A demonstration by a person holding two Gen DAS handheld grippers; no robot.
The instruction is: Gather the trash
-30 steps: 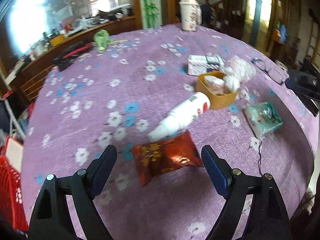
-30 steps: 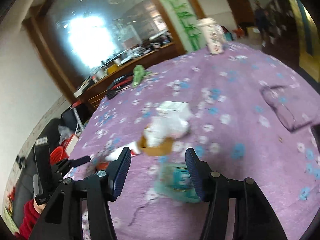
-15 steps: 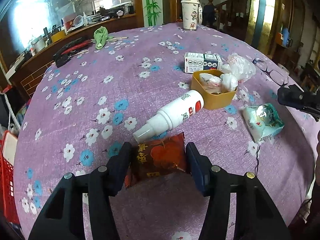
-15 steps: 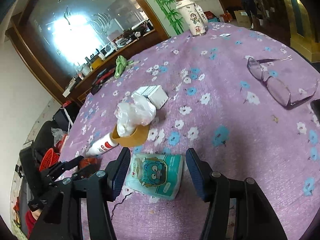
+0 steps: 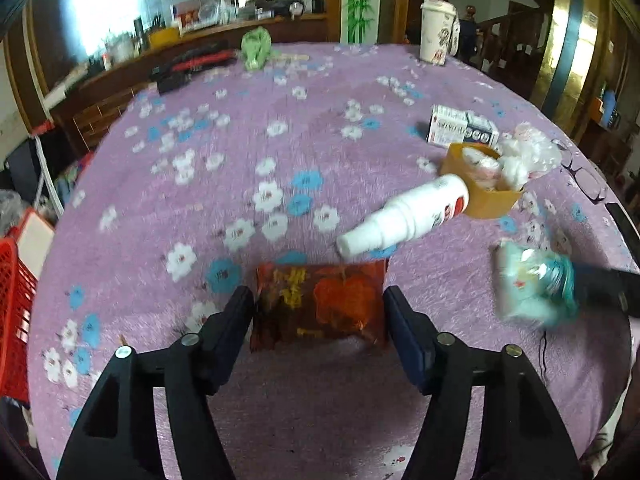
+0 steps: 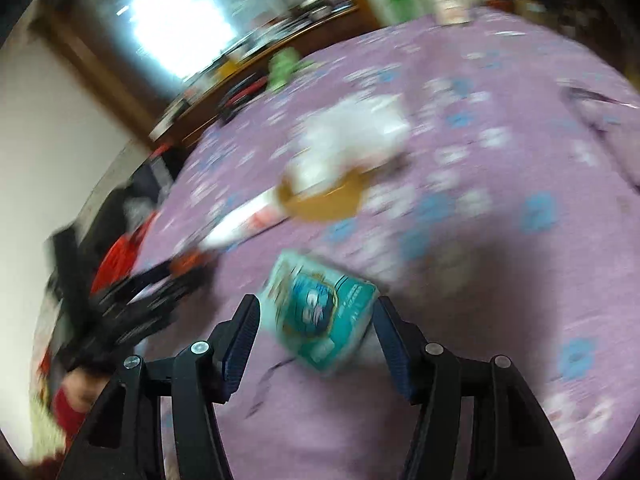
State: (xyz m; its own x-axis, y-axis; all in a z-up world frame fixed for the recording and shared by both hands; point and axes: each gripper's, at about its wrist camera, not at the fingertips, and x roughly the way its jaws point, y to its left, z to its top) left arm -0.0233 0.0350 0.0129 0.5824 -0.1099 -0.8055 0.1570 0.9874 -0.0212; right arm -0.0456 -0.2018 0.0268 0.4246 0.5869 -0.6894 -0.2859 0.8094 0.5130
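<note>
My left gripper [image 5: 319,312] is shut on a red snack packet [image 5: 320,304], which looks lifted off the purple flowered tablecloth [image 5: 240,152]. My right gripper [image 6: 316,326] is shut on a teal tissue pack [image 6: 316,316], tilted and held above the cloth; it also shows blurred in the left wrist view [image 5: 532,284]. A white spray bottle [image 5: 404,216] lies on its side against a tan paper cup [image 5: 480,196] stuffed with crumpled white wrappers [image 5: 520,160]. The right wrist view is motion-blurred.
A small white box [image 5: 460,128] lies behind the cup. Glasses [image 5: 584,180] lie at the right edge. A tall paper cup [image 5: 436,30], a green cloth [image 5: 256,46] and a black-red case [image 5: 192,66] sit at the far side. A red basket [image 5: 12,312] stands left of the table.
Both grippers have lifted with their packets in them. The right gripper has swung quickly, tilting the tissue pack. The left gripper has turned left with the red packet.
</note>
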